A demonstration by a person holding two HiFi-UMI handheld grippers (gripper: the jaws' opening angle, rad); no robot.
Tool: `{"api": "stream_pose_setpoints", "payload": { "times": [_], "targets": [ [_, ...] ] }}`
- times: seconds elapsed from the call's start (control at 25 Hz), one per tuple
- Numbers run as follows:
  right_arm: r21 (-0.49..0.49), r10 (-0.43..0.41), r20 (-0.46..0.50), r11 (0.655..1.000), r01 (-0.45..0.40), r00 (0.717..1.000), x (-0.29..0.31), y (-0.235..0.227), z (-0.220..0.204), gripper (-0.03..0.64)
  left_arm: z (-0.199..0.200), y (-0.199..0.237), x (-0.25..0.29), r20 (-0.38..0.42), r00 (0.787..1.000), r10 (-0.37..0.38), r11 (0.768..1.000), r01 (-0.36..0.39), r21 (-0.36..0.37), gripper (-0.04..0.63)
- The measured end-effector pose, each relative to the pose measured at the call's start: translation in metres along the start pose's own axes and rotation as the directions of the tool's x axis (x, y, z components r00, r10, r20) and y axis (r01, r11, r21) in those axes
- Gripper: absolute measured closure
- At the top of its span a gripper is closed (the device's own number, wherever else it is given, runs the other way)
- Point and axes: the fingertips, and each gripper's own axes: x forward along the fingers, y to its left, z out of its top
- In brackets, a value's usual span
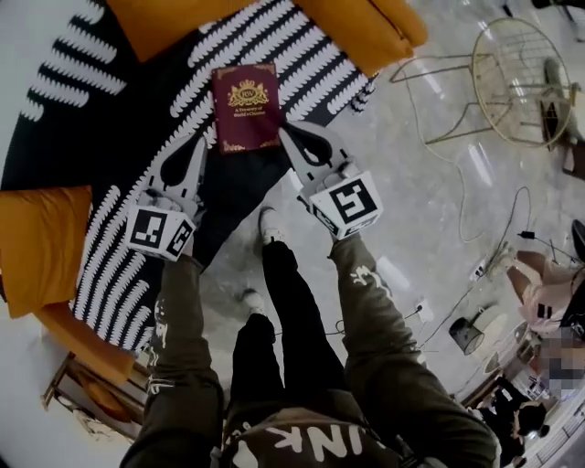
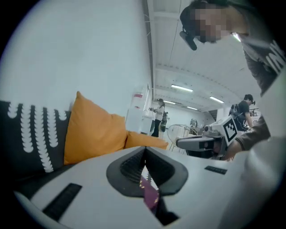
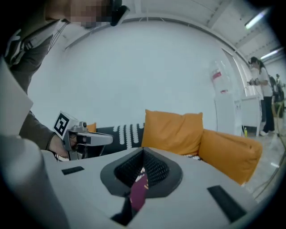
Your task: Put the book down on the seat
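Now, book (image 1: 245, 106): maroon, gold crest facing up, over the middle of the seat's (image 1: 110, 119) black-and-white cover; whether it rests on the seat or hangs just above it, I cannot tell.
Left tongs (image 1: 203, 144): clenched on the book's near left edge; a maroon strip shows pinched between my jaws.
Right tongs (image 1: 287, 133): clenched on the book's near right corner, with the same maroon strip between those jaws.
Cushions (image 1: 366, 27): orange, along the seat's far side, with another at its left end.
Wire chair (image 1: 512, 73): on the floor, well right of the seat.
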Motion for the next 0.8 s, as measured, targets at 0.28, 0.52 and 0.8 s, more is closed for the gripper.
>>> {"api": "stream_pose_setpoints", "payload": {
  "times": [0.28,0.52,0.8],
  "targets": [
    [-0.091,-0.021,0.127,0.995,0.032,0.992,-0.116,0.111,0.184,0.606,0.176,-0.106,-0.128,0.064,0.996,-0.056,0.996,0.051,0.072,0.591],
    [-0.137,-0.074,0.19,0.985,0.101,0.979,-0.218,0.228,0.281,0.606,0.278,-0.202,-0.249,0.14,0.979,-0.151,0.975,0.124,0.187,0.591],
    [-0.139,-0.085,0.231,0.983,0.12,0.969,-0.315,0.317,0.336,0.606,0.338,-0.289,-0.348,0.138,0.975,-0.175,0.956,0.136,0.258,0.591]
  ]
}}
